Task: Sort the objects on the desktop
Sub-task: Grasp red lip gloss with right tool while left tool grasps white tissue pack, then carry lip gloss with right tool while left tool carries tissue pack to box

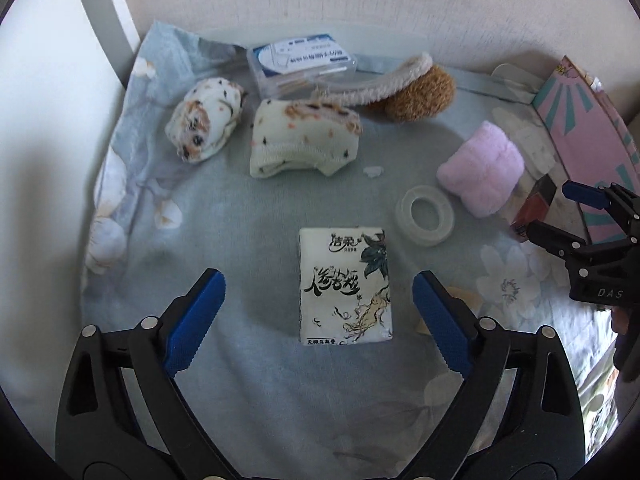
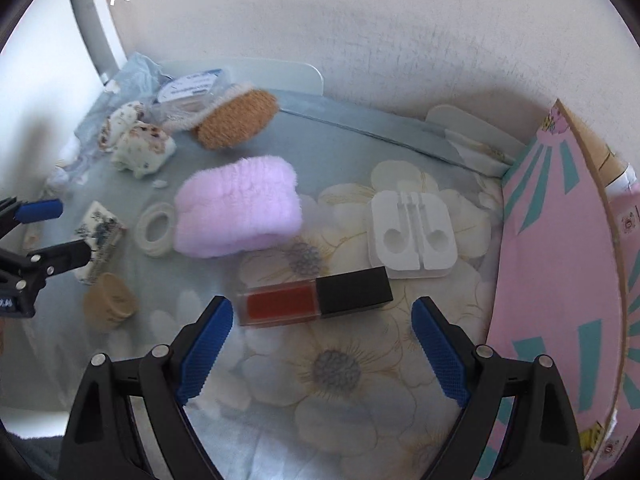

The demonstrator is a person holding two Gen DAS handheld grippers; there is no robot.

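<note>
Left gripper (image 1: pixel 318 312) spread astride tissue pack (image 1: pixel 345 286): light, squashy, pinch long sides; right gripper (image 2: pixel 322 344) spread before lip-gloss tube (image 2: pixel 314 297): rigid, slick

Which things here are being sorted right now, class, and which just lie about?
In hand:
- tissue pack, ahead of the open left gripper
- lip gloss, ahead of the open right gripper

Lying about:
- pink towel
- tape roll
- brush
- earphone tray
</note>
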